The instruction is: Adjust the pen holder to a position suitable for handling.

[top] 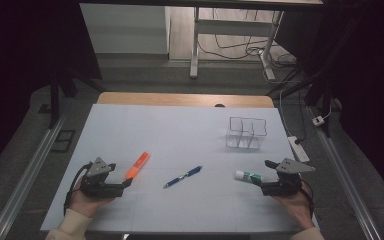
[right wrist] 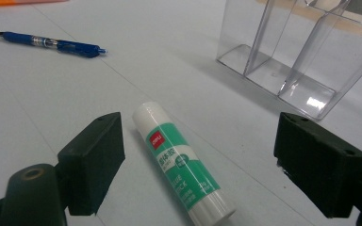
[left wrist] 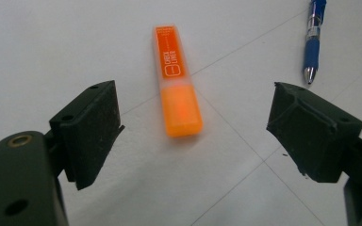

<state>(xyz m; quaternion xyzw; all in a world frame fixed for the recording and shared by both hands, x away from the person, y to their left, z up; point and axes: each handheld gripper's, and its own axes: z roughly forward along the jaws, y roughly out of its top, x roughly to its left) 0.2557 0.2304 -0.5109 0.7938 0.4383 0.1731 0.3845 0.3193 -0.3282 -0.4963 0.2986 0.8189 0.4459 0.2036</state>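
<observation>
An orange highlighter (top: pixel 138 165) (left wrist: pixel 176 89) lies on the white table sheet (top: pixel 180 135), just ahead of my left gripper (top: pixel 126 182) (left wrist: pixel 193 134), whose jaws stand open with nothing between them. A green-and-white glue stick (top: pixel 247 175) (right wrist: pixel 184 165) lies flat in front of my right gripper (top: pixel 262 175) (right wrist: pixel 200 160), reaching in between the open jaws without touching either. A blue pen (top: pixel 182 176) (left wrist: pixel 312 40) (right wrist: pixel 52 43) lies between the two grippers. A clear divided pen holder (top: pixel 246 133) (right wrist: pixel 306 52) stands upright behind the glue stick.
The wooden table edge (top: pixel 185 99) shows beyond the sheet. A white power strip (top: pixel 298 148) lies off the right side. Desk legs and cables (top: pixel 240 47) stand on the floor behind. Metal rails (top: pixel 27 175) run along both sides.
</observation>
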